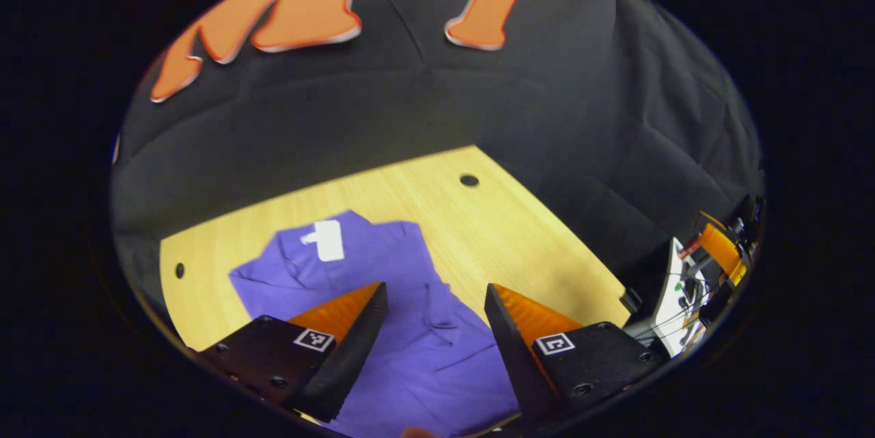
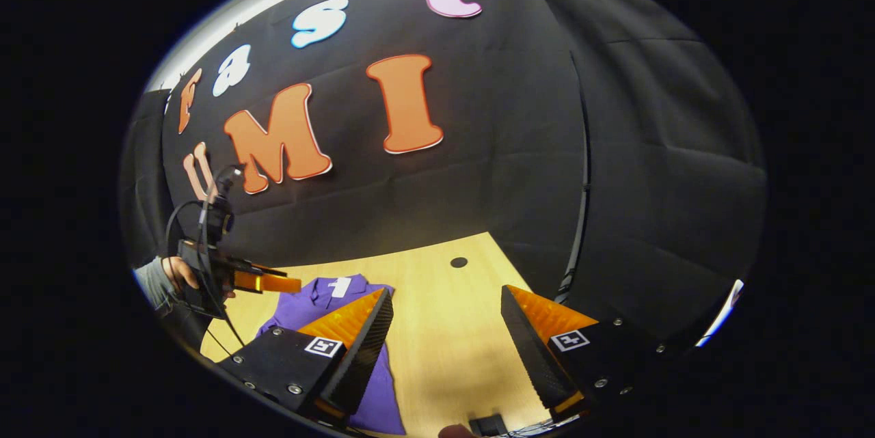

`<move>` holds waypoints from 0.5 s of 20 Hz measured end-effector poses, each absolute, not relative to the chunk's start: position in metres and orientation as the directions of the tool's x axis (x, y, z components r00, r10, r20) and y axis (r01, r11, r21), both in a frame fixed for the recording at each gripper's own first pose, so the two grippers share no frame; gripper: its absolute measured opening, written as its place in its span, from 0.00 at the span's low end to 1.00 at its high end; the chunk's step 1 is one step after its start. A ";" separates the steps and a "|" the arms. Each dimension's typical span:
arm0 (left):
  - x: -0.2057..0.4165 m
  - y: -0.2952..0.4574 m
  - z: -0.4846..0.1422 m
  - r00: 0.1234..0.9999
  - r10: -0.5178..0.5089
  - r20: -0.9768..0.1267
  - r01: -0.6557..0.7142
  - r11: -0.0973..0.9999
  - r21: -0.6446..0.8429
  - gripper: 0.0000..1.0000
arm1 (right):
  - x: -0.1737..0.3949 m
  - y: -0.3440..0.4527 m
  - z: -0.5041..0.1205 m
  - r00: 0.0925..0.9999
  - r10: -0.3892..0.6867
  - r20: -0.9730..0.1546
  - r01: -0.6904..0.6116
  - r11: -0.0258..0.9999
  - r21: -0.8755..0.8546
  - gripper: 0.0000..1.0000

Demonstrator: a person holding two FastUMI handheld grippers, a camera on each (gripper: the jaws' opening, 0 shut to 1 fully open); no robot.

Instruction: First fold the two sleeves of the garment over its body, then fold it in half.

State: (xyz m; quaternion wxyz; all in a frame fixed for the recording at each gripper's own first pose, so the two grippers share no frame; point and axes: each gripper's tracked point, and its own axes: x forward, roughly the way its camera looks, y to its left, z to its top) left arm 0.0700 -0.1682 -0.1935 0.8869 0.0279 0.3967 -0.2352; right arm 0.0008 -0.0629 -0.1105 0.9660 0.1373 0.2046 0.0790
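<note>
The garment (image 1: 410, 315) lies on the table (image 1: 478, 233), its collar toward the booth wall. Both grippers hang above the table: the left gripper (image 1: 435, 301) over the garment, the right gripper (image 2: 446, 305) beside it.

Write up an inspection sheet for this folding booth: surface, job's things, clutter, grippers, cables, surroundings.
Surface: light wooden table with round holes, one near the far edge.
Job's things: purple garment lying on the table, rumpled, a white tag at its collar end.
Clutter: nothing seen on the table apart from the garment.
Grippers: left gripper open above the garment, holding nothing; right gripper open over bare wood beside the garment, holding nothing.
Cables: thin wires on equipment past the table's edge; a black cable loops at the left gripper.
Surroundings: black cloth wall.
</note>
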 end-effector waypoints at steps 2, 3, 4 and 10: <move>0.062 -0.127 -0.160 0.698 -0.341 -0.629 0.389 0.919 -0.066 0.93 | 0.003 -0.038 -0.114 0.899 0.232 -0.372 -0.126 0.950 0.286 0.95; 0.060 -0.100 -0.141 0.756 -0.295 -0.585 0.355 0.935 -0.013 0.94 | 0.003 -0.026 -0.115 0.899 0.238 -0.368 -0.139 0.951 0.276 0.95; 0.055 -0.074 -0.123 0.815 -0.248 -0.524 0.312 0.949 0.035 0.94 | 0.002 -0.014 -0.114 0.900 0.247 -0.360 -0.155 0.952 0.265 0.95; -0.019 0.008 0.009 0.972 -0.034 -0.232 0.070 0.987 0.147 0.94 | -0.015 0.028 -0.122 0.896 0.286 -0.340 -0.227 0.953 0.202 0.95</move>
